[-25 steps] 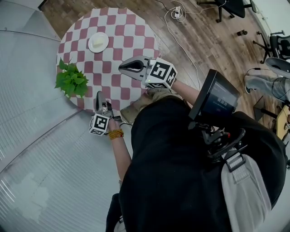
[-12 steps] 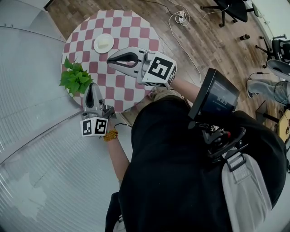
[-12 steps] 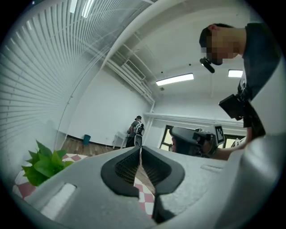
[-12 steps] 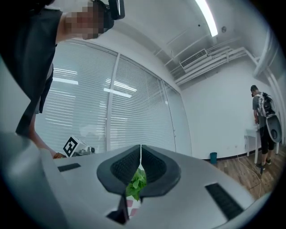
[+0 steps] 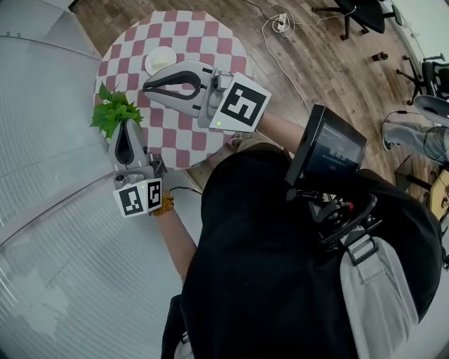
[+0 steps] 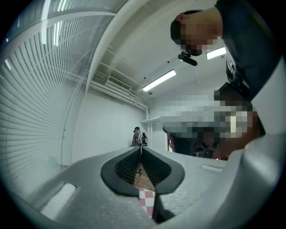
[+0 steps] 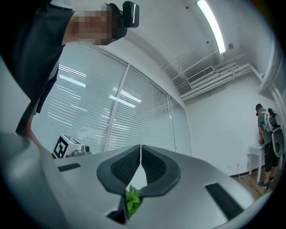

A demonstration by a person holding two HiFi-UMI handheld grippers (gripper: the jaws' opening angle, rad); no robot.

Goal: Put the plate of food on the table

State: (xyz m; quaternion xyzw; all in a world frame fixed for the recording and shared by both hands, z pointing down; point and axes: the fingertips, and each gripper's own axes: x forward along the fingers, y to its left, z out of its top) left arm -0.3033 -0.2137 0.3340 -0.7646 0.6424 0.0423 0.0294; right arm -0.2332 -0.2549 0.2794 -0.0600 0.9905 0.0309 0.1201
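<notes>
A white plate of food [image 5: 160,59] rests on the far side of the round red-and-white checked table [image 5: 210,49]. My right gripper [image 5: 146,85] is held up above the table, just in front of the plate, jaws shut and empty. My left gripper [image 5: 125,125] is raised over the table's left edge by the plant, also shut with nothing in it. In the left gripper view the left gripper [image 6: 140,151] points up into the room, with a sliver of checked table [image 6: 145,201] below the closed jaws. The right gripper [image 7: 140,148] looks toward the blinds, tips together.
A leafy green plant [image 5: 112,112] sits at the table's left edge, also seen as plant leaves [image 7: 132,199] under the right jaws. White blinds [image 5: 42,140] run along the left. Cables and a power strip [image 5: 280,22] lie on the wood floor; office chairs [image 5: 354,12] stand beyond. A person [image 7: 267,147] stands far off.
Both grippers have risen and moved up-left in the head view: the right one toward the plate, the left one from the table's near edge up beside the plant. Both stayed shut.
</notes>
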